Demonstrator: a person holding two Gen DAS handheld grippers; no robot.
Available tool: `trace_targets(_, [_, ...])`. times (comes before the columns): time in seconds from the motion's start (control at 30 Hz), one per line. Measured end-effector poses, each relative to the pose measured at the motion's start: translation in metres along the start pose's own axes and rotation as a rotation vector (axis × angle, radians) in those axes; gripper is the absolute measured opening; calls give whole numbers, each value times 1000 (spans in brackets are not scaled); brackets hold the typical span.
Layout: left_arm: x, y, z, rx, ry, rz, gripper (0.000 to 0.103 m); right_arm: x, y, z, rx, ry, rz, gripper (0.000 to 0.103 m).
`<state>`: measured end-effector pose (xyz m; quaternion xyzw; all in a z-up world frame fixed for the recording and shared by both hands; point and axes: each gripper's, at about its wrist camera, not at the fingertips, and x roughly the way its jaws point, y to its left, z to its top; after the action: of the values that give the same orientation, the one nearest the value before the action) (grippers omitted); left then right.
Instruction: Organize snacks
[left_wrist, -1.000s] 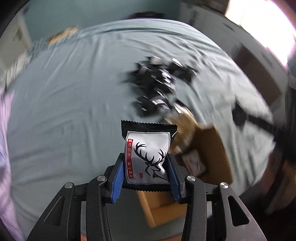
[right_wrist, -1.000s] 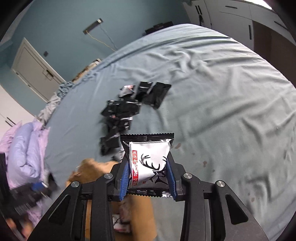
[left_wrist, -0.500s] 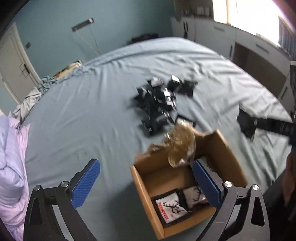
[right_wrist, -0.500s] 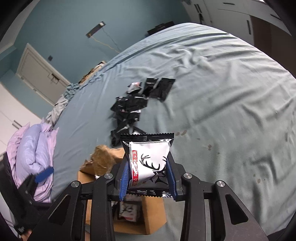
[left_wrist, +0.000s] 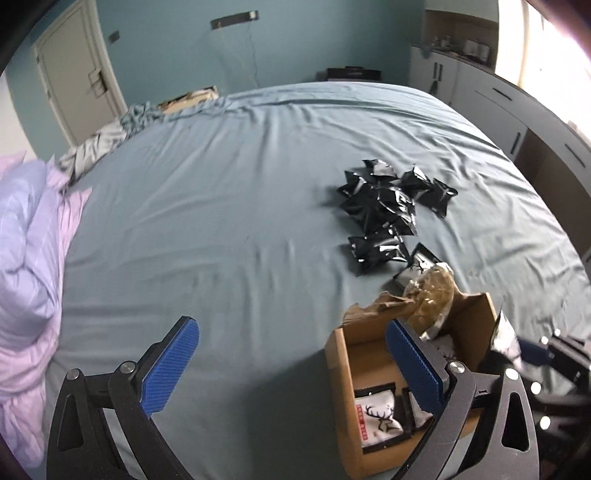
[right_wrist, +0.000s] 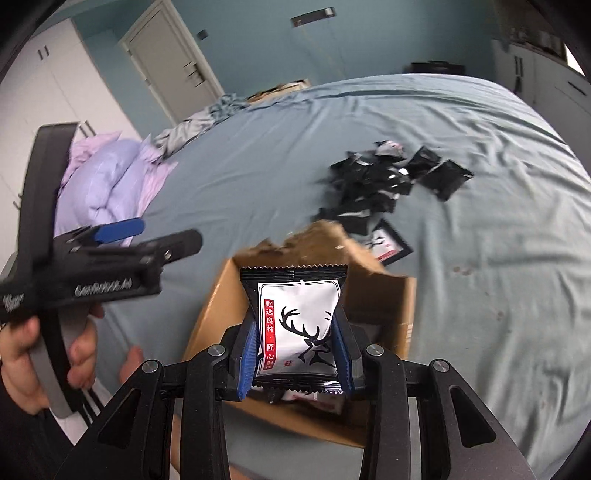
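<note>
Right gripper (right_wrist: 297, 354), at lower centre of its own view, is clamped on a snack packet (right_wrist: 297, 325): blue pads press both side edges, and the white face with black antlered deer and red text strip stands upright. Behind and below the packet sits an open cardboard box (right_wrist: 376, 295) with a torn rear flap; the packet hangs over the box opening, and whether it touches the box I cannot tell. Left gripper (left_wrist: 291, 363) has its jaws spread wide with nothing between them, only blue bedsheet (left_wrist: 221, 221) beneath; its right pad overlaps the box's near left corner at lower right of the left view. Inside the box (left_wrist: 336, 406) lies at least one deer packet (left_wrist: 376, 417), face up. A crumpled clear bag of tan contents (left_wrist: 432, 295) rests at the box's far rim. Loose pile of black packets (left_wrist: 388, 206) lies on the sheet right of centre, apart from the box. One face-up packet (right_wrist: 384, 243) lies just beyond the flap. A hand (right_wrist: 40, 362) grips the left tool's handle at lower left of the right view. Lilac duvet (left_wrist: 26, 258) bunched at left edge.
</note>
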<state>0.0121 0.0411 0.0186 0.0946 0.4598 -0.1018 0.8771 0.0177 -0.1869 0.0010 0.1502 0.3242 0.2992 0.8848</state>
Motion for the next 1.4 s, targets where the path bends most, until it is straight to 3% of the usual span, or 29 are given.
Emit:
trace_targets(0.17, [-1,3,-1,-18,-4,11,103,3,-5,3,32,-2,-2,37])
trace_targets(0.23, [0,1,-1,-12,-1,17,103,2,-9,2,73,2,2,57])
trace_targets(0.27, [0,1,-1,-9,0,20,103,2,-12,2,99,-3,7,61])
trace_targets(0.5, [2,-3,-1,5,3,24,103,-12,-28,1,197,-68,-21,71])
trace_targets(0.77, [6,-3,-1,7,13,27,103,-16,-40,-1,283,-79,-45,72])
trace_targets(1.4, [9,-3,-2,-12,24,38,103,-20,-42,0,275,-76,-45,72])
